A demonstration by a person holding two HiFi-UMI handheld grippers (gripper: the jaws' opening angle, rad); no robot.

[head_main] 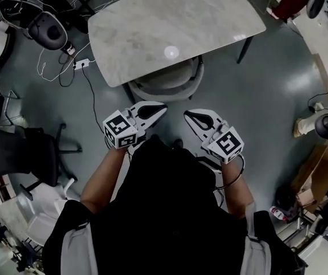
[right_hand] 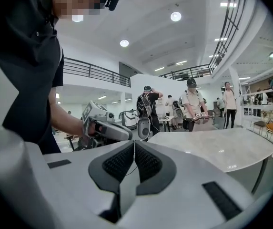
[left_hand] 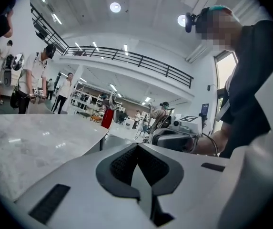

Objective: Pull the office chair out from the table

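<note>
The grey office chair [head_main: 166,85] stands tucked under the near edge of the marble table [head_main: 152,27], with only its curved back and part of the seat showing. My left gripper [head_main: 162,107] and right gripper [head_main: 188,115] hover side by side just short of the chair's back, apart from it and from each other. Both are shut with nothing between the pads. In the left gripper view the shut left gripper [left_hand: 137,146] points past the table's top [left_hand: 31,142] toward the right gripper [left_hand: 174,137]. In the right gripper view the right gripper [right_hand: 135,142] faces the left gripper [right_hand: 103,127] and the table [right_hand: 222,149].
A black office chair [head_main: 15,153] stands at the left. Cables and a power strip [head_main: 80,63] lie on the floor left of the table. Cardboard boxes [head_main: 318,176] sit at the right. Several people [right_hand: 193,104] stand beyond the table.
</note>
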